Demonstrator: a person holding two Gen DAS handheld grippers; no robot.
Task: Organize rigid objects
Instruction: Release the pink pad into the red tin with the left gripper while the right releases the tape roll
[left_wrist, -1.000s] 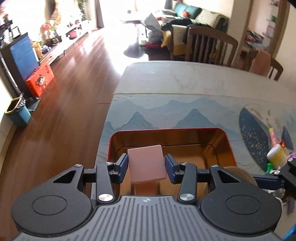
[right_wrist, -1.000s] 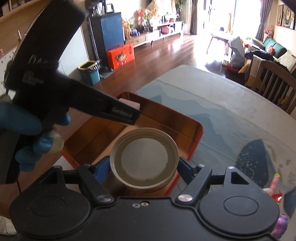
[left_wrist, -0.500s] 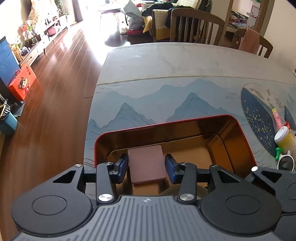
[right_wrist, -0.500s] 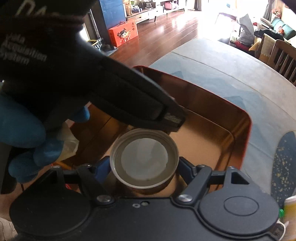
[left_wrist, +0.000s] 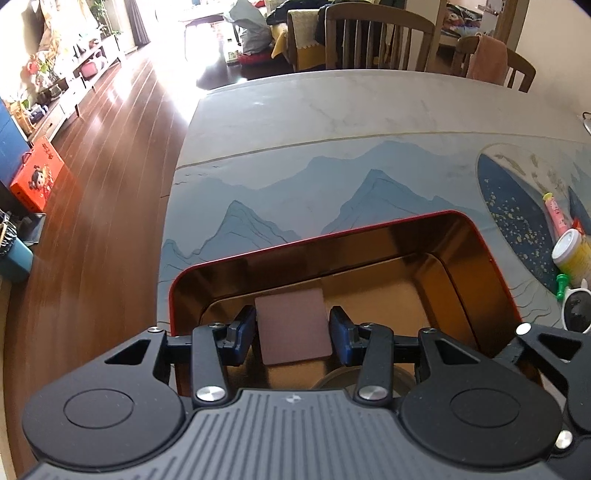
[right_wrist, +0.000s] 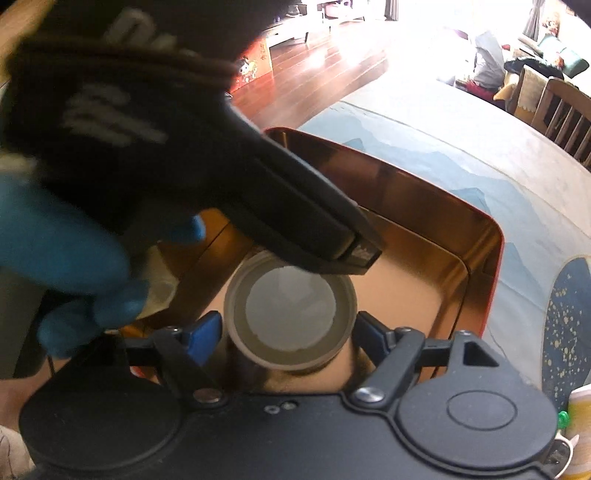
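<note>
A red tin box with a shiny gold inside (left_wrist: 480, 236) stands on the table; its far rim shows in the right wrist view (right_wrist: 495, 229). My left gripper (left_wrist: 291, 325) is shut on a flat pink card (left_wrist: 291, 325) and holds it low inside the box. My right gripper (right_wrist: 290, 326) is shut on a round grey lid (right_wrist: 290, 306), also inside the box, near its floor. The left gripper's black body (right_wrist: 184, 147) and a blue-gloved hand (right_wrist: 74, 258) cover the left of the right wrist view. The lid's rim peeks under the left gripper (left_wrist: 332, 380).
To the right of the box lie a yellow jar with a white lid (left_wrist: 572, 253), a pink tube (left_wrist: 554, 212), a green pin (left_wrist: 561, 284) and white sunglasses (left_wrist: 576, 312). Wooden chairs (left_wrist: 376, 37) stand at the far table edge. The table's left edge drops to wood floor (left_wrist: 110, 166).
Both grippers have moved down into the box with their objects. The card and the lid sit lower, near the box floor. The left gripper now crosses closer over the lid.
</note>
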